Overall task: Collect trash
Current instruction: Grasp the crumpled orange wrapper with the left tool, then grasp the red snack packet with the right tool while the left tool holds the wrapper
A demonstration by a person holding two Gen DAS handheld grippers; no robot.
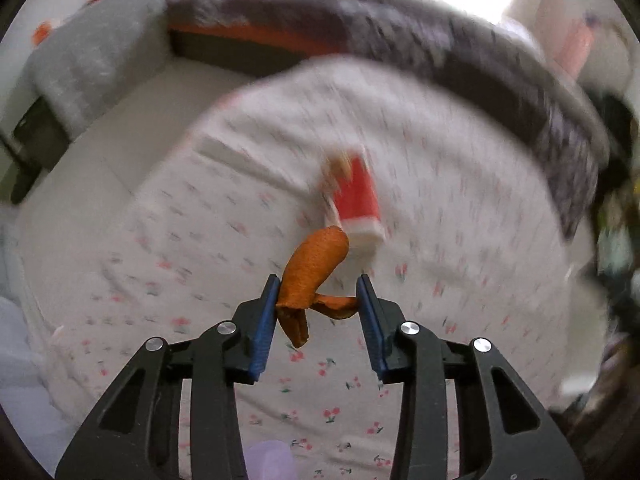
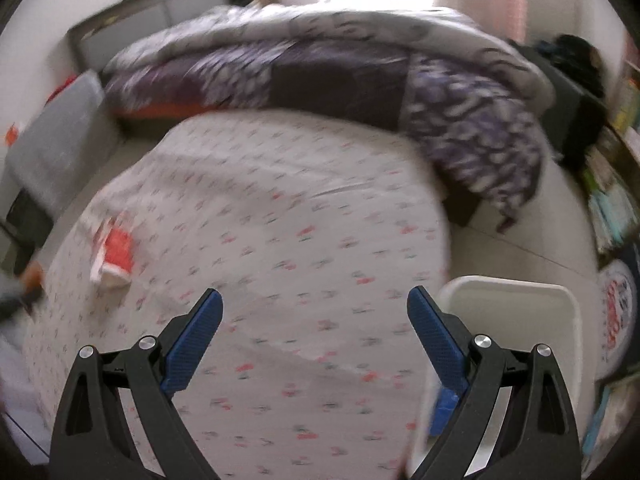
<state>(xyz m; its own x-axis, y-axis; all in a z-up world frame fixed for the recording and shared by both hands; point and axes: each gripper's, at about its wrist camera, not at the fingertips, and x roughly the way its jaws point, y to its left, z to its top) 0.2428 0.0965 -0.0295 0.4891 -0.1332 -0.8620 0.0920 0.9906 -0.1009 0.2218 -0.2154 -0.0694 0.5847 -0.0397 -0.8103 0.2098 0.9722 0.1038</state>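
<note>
The carton lies on the bed sheet, at its left part. The quilt lies behind the sheet. The bin stands right of the bed.

I am holding a curled piece of orange peel clamped in my left gripper, both blue pads pressing on it, one strip dangling toward six o'clock. Below it the cherry-print bedsheet is blurring. A red and white carton is lying on the sheet just past the peel, toward twelve o'clock. A dark patterned quilt is arcing from eleven to three o'clock, and a grey cushion is sitting at ten.
</note>
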